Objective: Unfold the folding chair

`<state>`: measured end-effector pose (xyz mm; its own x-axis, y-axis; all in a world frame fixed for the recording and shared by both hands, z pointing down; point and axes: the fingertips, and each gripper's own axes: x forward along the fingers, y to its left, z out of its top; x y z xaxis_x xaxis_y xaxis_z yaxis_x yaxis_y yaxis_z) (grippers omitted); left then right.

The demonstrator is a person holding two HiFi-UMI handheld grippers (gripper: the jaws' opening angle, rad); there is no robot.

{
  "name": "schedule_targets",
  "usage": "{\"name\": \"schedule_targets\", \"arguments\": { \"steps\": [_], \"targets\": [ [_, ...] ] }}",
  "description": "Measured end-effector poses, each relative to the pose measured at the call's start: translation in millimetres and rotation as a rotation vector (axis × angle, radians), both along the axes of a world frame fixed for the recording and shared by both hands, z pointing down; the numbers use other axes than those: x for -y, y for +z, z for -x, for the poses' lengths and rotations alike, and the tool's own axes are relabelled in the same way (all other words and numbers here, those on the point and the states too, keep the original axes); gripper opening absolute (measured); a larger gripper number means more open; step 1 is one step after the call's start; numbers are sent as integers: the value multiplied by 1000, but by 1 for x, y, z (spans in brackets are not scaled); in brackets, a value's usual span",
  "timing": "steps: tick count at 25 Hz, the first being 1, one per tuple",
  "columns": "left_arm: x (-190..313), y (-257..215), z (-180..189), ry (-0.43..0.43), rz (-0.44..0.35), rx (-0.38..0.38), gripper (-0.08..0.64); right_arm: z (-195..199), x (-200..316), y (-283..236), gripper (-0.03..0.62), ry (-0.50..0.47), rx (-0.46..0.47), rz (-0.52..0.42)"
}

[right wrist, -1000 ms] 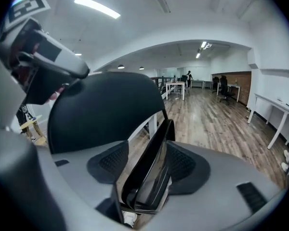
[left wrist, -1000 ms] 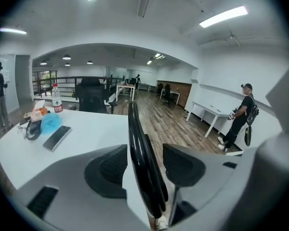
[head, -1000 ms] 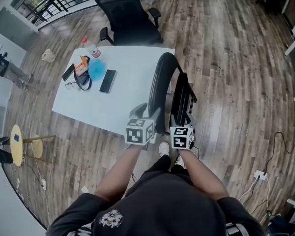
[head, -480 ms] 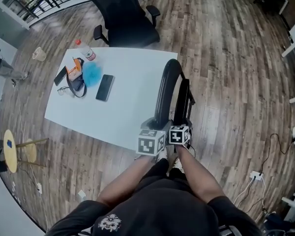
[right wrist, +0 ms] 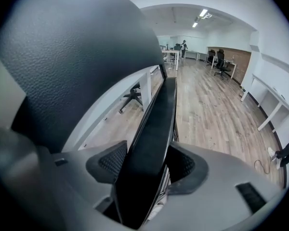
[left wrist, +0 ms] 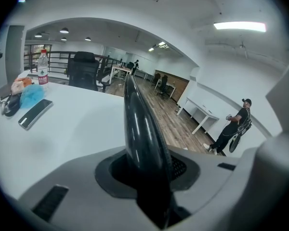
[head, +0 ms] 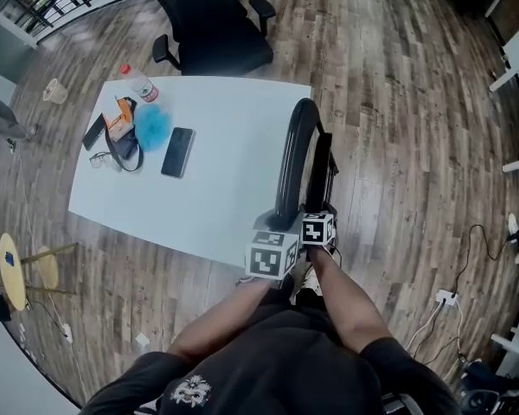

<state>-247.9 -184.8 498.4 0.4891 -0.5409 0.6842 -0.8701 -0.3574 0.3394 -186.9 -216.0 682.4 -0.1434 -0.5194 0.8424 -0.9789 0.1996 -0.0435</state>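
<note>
The black folding chair (head: pixel 292 158) stands folded on the wood floor against the right edge of the white table (head: pixel 225 188). My left gripper (head: pixel 279 228) sits on the near end of the curved backrest rim (left wrist: pixel 137 124). In the left gripper view its jaws (left wrist: pixel 149 177) are closing, with the rim between them and the pads against it. Just to the right, my right gripper (head: pixel 317 211) is on the flat seat panel (head: pixel 319 171). The right gripper view shows that panel (right wrist: pixel 154 129) running between the closing jaws (right wrist: pixel 144 172), with both pads touching it.
On the table lie a phone (head: pixel 178 151), a blue puff (head: pixel 151 121), glasses, a pouch and a bottle (head: pixel 138 83). A black office chair (head: pixel 209 24) stands beyond it. A yellow stool (head: pixel 13 271) is at the left and a power strip (head: pixel 444 297) at the right. A person (left wrist: pixel 236 126) stands far off.
Both grippers have come down onto the near end of the folded chair and drawn closer together. The chair itself stands as before.
</note>
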Motion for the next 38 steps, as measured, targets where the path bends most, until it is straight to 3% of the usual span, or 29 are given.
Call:
{"name": "schedule_targets", "arguments": {
  "steps": [5,11,16,21,25,29,32,38],
  "targets": [
    [0,1,1,9,-6,22,118,-11,-2,3,256,5,40,-1],
    [-2,7,0,25,-11,75,114,-63,-13,2,255,37,125,-14],
    [-6,16,-14,26,0,104,114,-133,-26,2,253,57,271,-27],
    [-6,27,-53,-17,-1,158,120,-220,-39,14,253,52,474,1],
    [-10,40,-90,-63,3,226,164,-288,-54,33,335,16,604,36],
    [-14,67,-115,-85,53,261,191,-355,-57,67,378,89,728,61],
    [-22,91,-134,-87,95,281,218,-403,-67,98,383,119,770,88],
    [-29,130,-175,-136,130,298,261,-492,-76,171,383,156,748,117]
  ]
}}
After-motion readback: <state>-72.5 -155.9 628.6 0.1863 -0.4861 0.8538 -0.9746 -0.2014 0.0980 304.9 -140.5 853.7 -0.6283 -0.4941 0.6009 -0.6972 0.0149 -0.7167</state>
